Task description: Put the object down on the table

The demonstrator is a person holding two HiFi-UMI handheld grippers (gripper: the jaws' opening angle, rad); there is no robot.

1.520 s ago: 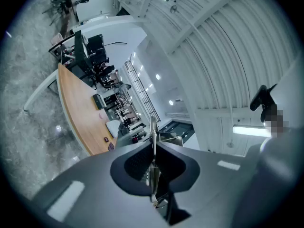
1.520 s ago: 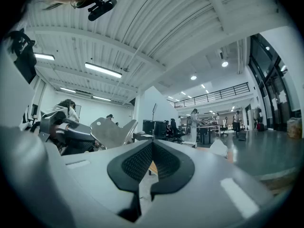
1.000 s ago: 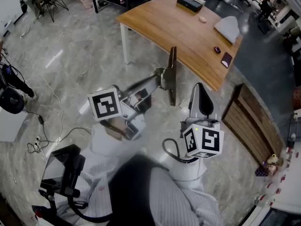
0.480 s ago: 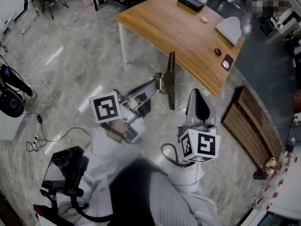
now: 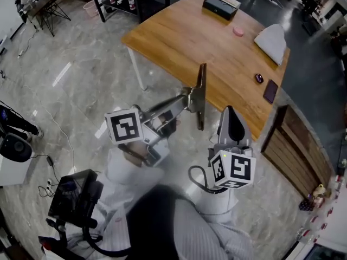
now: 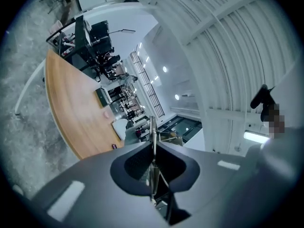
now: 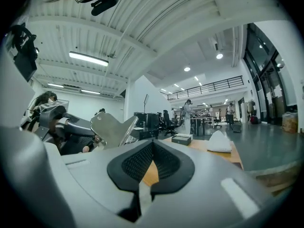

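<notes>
My left gripper (image 5: 191,97) is shut on a thin flat metal plate (image 5: 201,95), which it holds upright and edge-on in the air. In the head view the plate overlaps the near edge of the wooden table (image 5: 179,37). The left gripper view shows the plate (image 6: 153,141) as a thin line pinched between the jaws of that gripper (image 6: 153,151). In the right gripper view the plate (image 7: 111,127) shows its broad face at the left. My right gripper (image 5: 232,118) hangs beside it over the floor; its jaws (image 7: 153,146) meet at the tip with nothing between them.
On the table lie a black box (image 5: 219,5), a small pink item (image 5: 238,31), a white folded cloth (image 5: 272,39), a small dark item (image 5: 259,78) and a dark flat case (image 5: 270,91). A slatted wooden panel (image 5: 298,145) lies on the floor at the right. Cables trail at the left.
Both grippers have come a little nearer the table, and the plate now overlaps the table's near edge. The grip on the plate is unchanged.
</notes>
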